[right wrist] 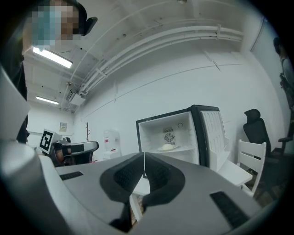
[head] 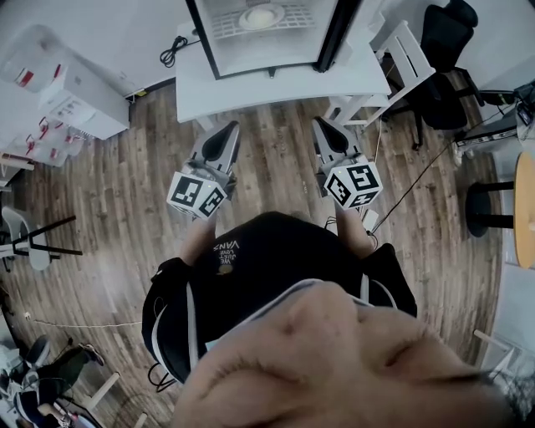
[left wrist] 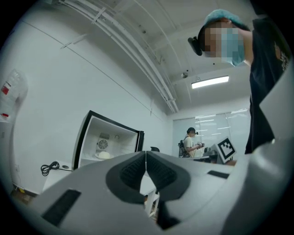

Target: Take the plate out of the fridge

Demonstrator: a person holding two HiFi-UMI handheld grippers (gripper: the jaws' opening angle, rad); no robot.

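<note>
A small fridge (head: 267, 33) stands open on a white table (head: 276, 84) at the top of the head view, its door swung to the right. On its shelf lies a white plate (head: 261, 15) with a pale mound on it. The plate also shows in the left gripper view (left wrist: 104, 155) and the right gripper view (right wrist: 167, 147). My left gripper (head: 227, 134) and right gripper (head: 322, 125) are held side by side over the wooden floor, short of the table, pointing at the fridge. Both have their jaws shut with nothing between them (left wrist: 145, 156) (right wrist: 144, 158).
A white chair (head: 401, 50) and a black office chair (head: 443, 75) stand right of the table. White cabinets (head: 75, 100) are at the left, and a round table edge (head: 527, 209) is at the far right. A black cable (head: 171, 52) lies by the wall. Another person (left wrist: 189, 143) stands far off.
</note>
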